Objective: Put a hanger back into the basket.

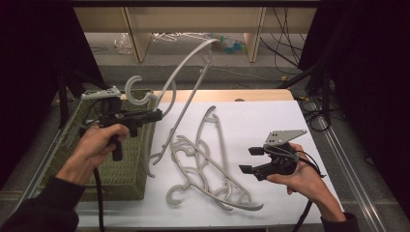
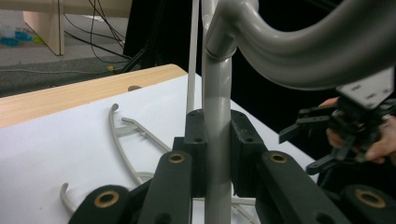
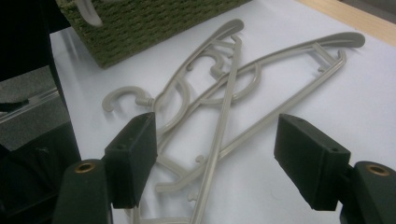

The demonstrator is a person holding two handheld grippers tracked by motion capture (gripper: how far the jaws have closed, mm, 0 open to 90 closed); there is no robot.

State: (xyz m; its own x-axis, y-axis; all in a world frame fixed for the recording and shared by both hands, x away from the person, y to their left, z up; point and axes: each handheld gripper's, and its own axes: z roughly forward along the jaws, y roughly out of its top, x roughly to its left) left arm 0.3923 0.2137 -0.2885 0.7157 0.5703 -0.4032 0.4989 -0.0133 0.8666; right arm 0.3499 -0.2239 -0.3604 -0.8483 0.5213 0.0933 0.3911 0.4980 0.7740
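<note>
My left gripper (image 1: 157,115) is shut on the neck of a grey plastic hanger (image 1: 183,60) and holds it in the air over the right edge of a green woven basket (image 1: 121,164). In the left gripper view the jaws (image 2: 217,135) clamp the hanger's stem (image 2: 217,93). Several more grey hangers (image 1: 208,164) lie tangled on the white table sheet (image 1: 270,121). My right gripper (image 1: 249,160) hovers open just right of that pile. In the right gripper view the wide-apart jaws (image 3: 219,154) frame the hangers (image 3: 219,107), with nothing between the pads.
The basket (image 3: 140,28) stands at the table's left, beside the hanger pile. A wooden table edge (image 1: 232,95) runs along the back. Behind it are a wooden shelf (image 1: 193,19) and cables on the floor. Black curtains close both sides.
</note>
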